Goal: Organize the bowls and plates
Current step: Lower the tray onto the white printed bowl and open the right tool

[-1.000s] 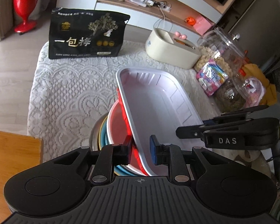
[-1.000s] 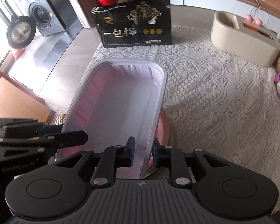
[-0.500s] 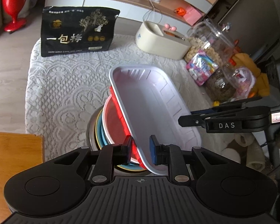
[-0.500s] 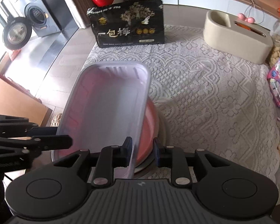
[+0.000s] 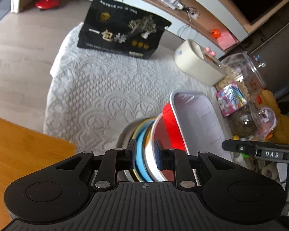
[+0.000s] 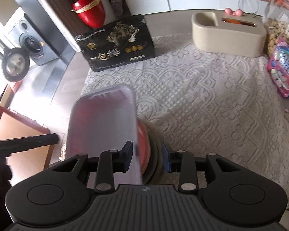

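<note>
A stack of dishes is held tilted above the lace-covered table (image 5: 98, 88): a pale lilac rectangular tray (image 5: 198, 123) on top, a red bowl (image 5: 169, 132), then white, blue (image 5: 141, 154) and yellow-rimmed plates and a grey bottom plate. My left gripper (image 5: 144, 156) is shut on the stack's near rim. My right gripper (image 6: 147, 158) grips the opposite rim, its jaws around the tray (image 6: 102, 132) and the plates (image 6: 154, 154). The right gripper's arm shows in the left wrist view (image 5: 260, 151).
A black snack bag (image 5: 121, 30) stands at the table's far end. A cream box (image 5: 198, 65), snack jars (image 5: 246, 73) and a pink packet (image 6: 283, 69) line the right side. A wooden surface (image 5: 19, 144) lies at the left.
Both grippers opened wider and now grip the whole stack instead of only the tray and red bowl. The stack has lifted, tilted steeply and shifted toward me.
</note>
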Available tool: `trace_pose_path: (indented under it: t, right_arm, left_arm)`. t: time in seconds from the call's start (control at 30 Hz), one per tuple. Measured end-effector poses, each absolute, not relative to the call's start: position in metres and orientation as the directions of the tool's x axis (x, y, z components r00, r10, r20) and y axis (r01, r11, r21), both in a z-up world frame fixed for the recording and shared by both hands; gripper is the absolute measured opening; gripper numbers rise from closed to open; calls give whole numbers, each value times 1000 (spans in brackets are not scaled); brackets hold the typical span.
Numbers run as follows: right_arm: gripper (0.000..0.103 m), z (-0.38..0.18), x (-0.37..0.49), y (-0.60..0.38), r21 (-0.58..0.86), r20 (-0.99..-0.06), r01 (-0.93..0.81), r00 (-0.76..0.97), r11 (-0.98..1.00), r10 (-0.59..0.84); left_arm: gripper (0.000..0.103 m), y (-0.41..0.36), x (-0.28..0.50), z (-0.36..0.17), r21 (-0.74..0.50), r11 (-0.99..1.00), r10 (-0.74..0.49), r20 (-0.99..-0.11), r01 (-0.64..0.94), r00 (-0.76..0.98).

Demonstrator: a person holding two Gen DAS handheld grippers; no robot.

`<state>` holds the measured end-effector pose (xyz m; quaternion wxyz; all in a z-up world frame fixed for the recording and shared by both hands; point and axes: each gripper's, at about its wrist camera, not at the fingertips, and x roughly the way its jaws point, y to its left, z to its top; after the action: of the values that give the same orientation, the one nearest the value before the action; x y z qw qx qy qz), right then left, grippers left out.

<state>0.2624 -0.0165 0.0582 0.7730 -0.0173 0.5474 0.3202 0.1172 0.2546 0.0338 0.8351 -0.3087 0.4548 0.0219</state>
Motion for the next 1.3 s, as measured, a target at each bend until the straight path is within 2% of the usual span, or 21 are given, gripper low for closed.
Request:
trace_pose_path:
  t: [0.23,0.37,0.5,0.77,0.93,1.07,1.13,1.17,1.3]
  right_arm:
    - [33,60,245,2,330,-855,-568,157,754,493]
    - [34,61,240,9,306,-863,-580,166,755,478]
    - [34,60,241,9,329,-861,-575,143,749,488]
    - [34,59,236,10,322,-865,-571,146,755,479]
    - [34,71,222,-9,349,-818,-566,204,747,537]
    - [34,83,189,-35,315,-745,-589,333,745,578]
    - [42,81,166,-52,310,-696,-598,387,739,605]
    - [51,78,157,-60,320,-676,-595,401,737,618]
    - [53,47,114,-90,371,-629,-579,418,726,655]
  left_arm:
    - [21,239,113,45,-522,816,-289,-742,-250,605]
    - [19,235,111,48,-507,825,-276,-745,-248,607]
    - [19,237,109,49,-553,799,-321,-724,-237,610]
    - [19,229,107,52,-529,816,-304,-736,-232,605]
    - [19,217,87,72,-461,851,-182,-705,-249,685]
    - [20,182,44,84,-372,888,-11,-604,-269,797]
    - [20,156,24,79,-324,914,31,-544,-244,838]
    - [20,141,15,75,-302,927,34,-526,-224,850]
    - [18,84,-22,47,-229,957,40,-497,-176,867]
